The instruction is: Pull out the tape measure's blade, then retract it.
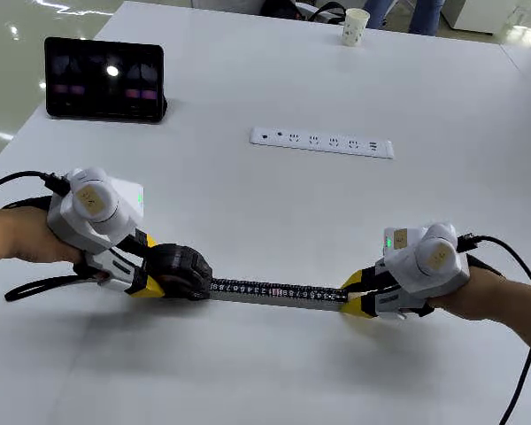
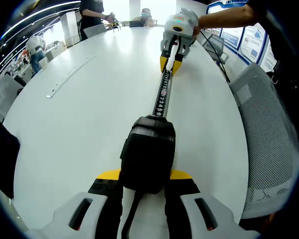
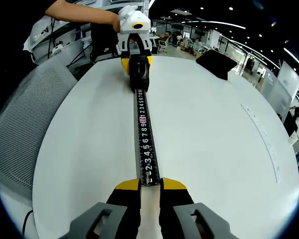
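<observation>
A black tape measure case (image 1: 179, 271) lies on the white table (image 1: 274, 195), and my left gripper (image 1: 150, 276) is shut on it. In the left gripper view the case (image 2: 148, 153) sits between the yellow-tipped jaws. The dark blade (image 1: 274, 290) with white numbers runs out flat along the table to the right. My right gripper (image 1: 352, 295) is shut on the blade's end. In the right gripper view the blade (image 3: 145, 144) stretches from my right gripper (image 3: 149, 185) to the case (image 3: 138, 70) held by the left gripper (image 3: 135, 60).
A white power strip (image 1: 322, 142) lies mid-table beyond the blade. A dark tablet (image 1: 104, 79) stands at the far left, a paper cup (image 1: 355, 27) at the far edge. Cables trail from both grippers. A grey mesh chair (image 2: 271, 144) stands by the table.
</observation>
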Motion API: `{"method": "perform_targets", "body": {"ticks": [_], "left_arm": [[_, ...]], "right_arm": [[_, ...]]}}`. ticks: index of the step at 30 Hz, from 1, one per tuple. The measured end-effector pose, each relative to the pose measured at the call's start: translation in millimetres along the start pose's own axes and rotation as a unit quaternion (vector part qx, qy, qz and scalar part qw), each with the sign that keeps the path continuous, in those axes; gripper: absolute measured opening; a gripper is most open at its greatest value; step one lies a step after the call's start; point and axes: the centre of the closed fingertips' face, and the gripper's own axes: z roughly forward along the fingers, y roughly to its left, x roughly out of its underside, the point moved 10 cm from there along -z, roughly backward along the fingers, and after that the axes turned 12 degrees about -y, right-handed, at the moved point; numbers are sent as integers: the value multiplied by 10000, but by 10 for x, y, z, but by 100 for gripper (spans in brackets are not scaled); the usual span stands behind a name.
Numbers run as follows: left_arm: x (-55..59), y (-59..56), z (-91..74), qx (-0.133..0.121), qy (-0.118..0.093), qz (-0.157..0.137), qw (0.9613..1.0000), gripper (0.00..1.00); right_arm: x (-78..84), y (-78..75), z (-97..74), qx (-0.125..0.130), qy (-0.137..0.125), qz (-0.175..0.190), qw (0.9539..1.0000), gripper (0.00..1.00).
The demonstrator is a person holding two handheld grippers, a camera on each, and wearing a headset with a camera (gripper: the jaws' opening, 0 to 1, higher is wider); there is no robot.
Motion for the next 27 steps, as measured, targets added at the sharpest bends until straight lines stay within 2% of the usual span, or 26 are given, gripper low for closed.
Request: {"method": "perform_targets", "body": {"ticks": [20,27], "left_arm": [[-4,7,1,23,69,15,10000,27],[-13,6,1,43,97,40,9999,27]], "right_arm": [[112,10,-174,96,62,67,9999,10],[70,62,-201,111,87,66,9999,10]]}}
